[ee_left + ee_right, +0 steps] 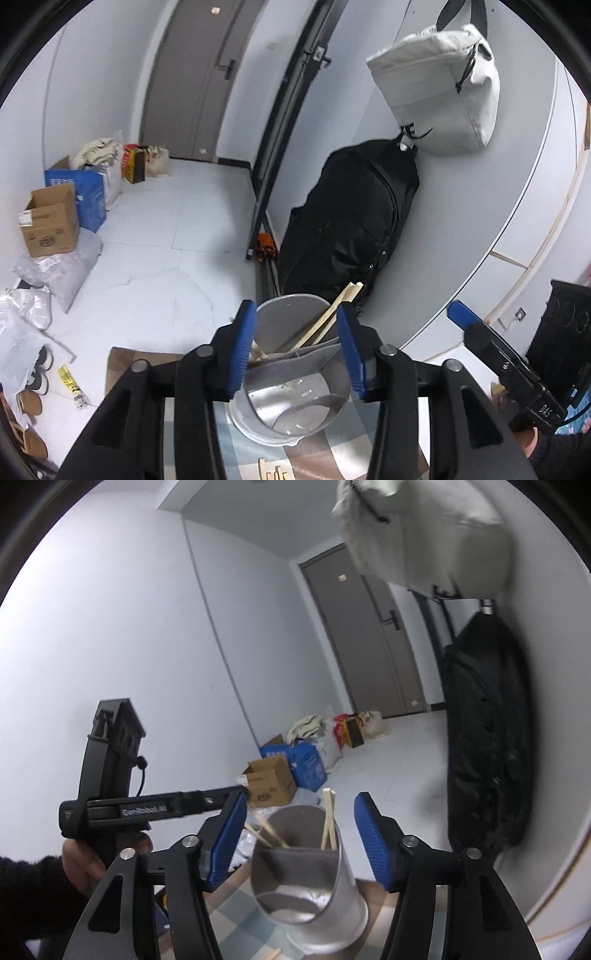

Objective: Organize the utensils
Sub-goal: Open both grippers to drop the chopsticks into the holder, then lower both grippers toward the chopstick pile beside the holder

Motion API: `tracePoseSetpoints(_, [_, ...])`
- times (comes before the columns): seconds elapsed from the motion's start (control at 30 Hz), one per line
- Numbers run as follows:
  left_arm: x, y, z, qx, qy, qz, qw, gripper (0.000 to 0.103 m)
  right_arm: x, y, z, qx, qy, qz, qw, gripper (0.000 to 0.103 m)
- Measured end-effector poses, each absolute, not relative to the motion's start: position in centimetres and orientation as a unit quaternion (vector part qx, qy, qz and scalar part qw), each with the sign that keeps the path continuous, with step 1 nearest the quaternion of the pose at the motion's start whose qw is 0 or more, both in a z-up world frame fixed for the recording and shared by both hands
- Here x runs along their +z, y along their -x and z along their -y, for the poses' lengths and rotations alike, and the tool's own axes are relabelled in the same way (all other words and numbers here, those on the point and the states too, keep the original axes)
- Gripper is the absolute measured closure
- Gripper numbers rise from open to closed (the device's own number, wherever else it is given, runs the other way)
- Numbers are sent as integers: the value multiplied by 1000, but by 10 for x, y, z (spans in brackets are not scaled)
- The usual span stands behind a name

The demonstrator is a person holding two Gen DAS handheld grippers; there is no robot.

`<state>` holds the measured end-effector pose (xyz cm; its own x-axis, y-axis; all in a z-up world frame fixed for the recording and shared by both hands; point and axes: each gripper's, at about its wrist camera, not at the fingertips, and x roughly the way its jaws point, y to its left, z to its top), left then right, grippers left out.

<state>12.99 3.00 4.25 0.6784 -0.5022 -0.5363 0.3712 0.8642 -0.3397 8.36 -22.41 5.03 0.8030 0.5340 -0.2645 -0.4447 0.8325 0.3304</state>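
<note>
Chopsticks (pixel 328 821) standing tilted in a grey utensil holder (pixel 314 882) on the checked cloth (pixel 325 456), behind its inner divider, tips poking above the rim. Seen through the left gripper (pixel 297 354): jaws released, pads apart either side of the holder's mouth, pressing on nothing. Same through the right gripper (pixel 301 843): spread wide, holder framed in the gap, clear of both pads. More pale sticks (pixel 271 472) lying flat on the cloth, just before the holder. Hand (pixel 79 864) gripping the left tool's handle.

"GenRobot.AI" stands on the left gripper (pixel 236 797); "DAS" on the right gripper (pixel 458 310).
</note>
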Motion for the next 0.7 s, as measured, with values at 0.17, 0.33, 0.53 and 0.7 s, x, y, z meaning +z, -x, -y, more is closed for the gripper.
tracePoseSetpoints(0.17, [41, -107, -31, -210, 87, -311, 923, 48, 44, -58, 229, 248, -135, -189, 940, 27])
tracePoseSetpoints(0.33, [41, -86, -36, -182, 82, -305, 931, 41, 36, -31, 225, 246, -133, -204, 938, 15])
tracePoseSetpoints(0.53, [28, -66, -39, -146, 71, -309, 937, 33, 27, -12, 214, 248, -122, -223, 935, 9])
tracePoseSetpoints(0.7, [8, -54, -47, -116, 78, -321, 937, 29, 12, -3, 204, 247, -116, -256, 927, 8])
